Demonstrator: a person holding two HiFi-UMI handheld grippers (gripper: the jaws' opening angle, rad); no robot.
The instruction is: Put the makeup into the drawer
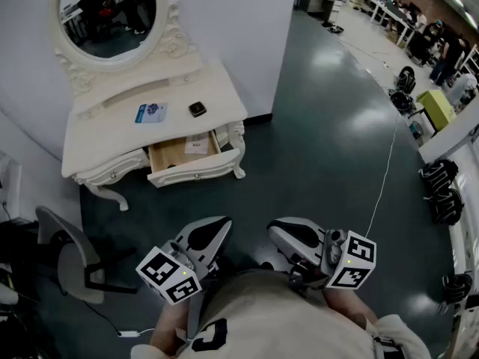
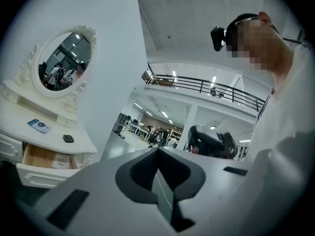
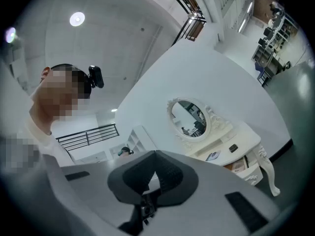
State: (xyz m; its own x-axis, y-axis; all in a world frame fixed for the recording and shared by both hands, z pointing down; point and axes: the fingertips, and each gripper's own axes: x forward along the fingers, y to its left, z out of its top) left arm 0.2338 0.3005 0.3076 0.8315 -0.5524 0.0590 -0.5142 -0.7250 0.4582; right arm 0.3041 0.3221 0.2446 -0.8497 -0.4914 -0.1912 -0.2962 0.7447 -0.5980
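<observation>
Jaws first: the left gripper [image 2: 157, 152] has its pads closed together with nothing between them, and the right gripper [image 3: 154, 155] is pinched fully closed and just as empty. We've got both tucked in close to the body at the bottom of the head view, side by side. The makeup is well apart from them, across a stretch of dark floor [image 1: 322, 163] on the white dressing table [image 1: 217, 88] under its oval mirror [image 1: 105, 13]. There's a small black compact [image 1: 197, 110] toward the right end of the tabletop, near the front edge. A flat blue-and-white packet [image 1: 150, 113] lies just left of it at mid-table, its long axis running along that front edge. The drawer [image 1: 196, 173] is already pulled out of the table's front, right under the compact, with a pale card [image 1: 197, 146] lying inside. From our jaws everything sits ahead and off to the left, so we judge the left gripper to be the slightly nearer one. Neither gripper aims at the table: it shows off to the left in the left gripper view and off to the right in the right gripper view. We reckon the next move calls for closing that distance and opening up over the compact.
</observation>
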